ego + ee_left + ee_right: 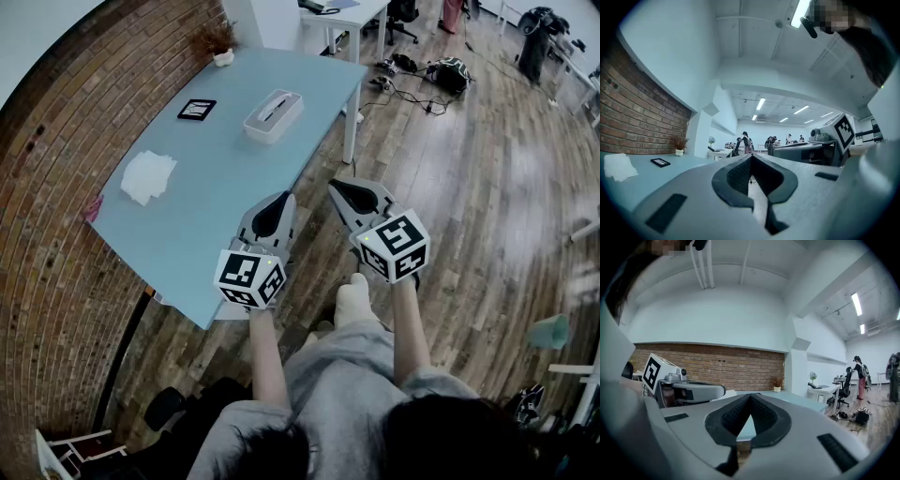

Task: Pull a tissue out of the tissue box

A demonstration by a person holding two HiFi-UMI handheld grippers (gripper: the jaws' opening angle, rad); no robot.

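"Over on the blue worktop [234,178], where does the tissue box [273,114] sit?"

"Toward the far end, lying flat with its slot facing up. It is well ahead of both grippers and neither one touches it. From where I stand the slot is too small to show whether a tissue pokes out."

"And what else is up there?"

"A small black frame [197,109] just to the left of the box, a potted plant [222,52] at the far corner by the brick wall [66,141], and some crumpled white sheets [148,176], tissues I think, nearer the wall side."

"How do the fingers stand?"

"The left gripper [281,201] hangs at the worktop's near edge, its fingers [736,176] pressed together at the tips with nothing between them. The right gripper [339,187] is beside it over the wooden floor [469,187], its fingers [733,417] also closed tight and empty. Both point about level toward the worktop."
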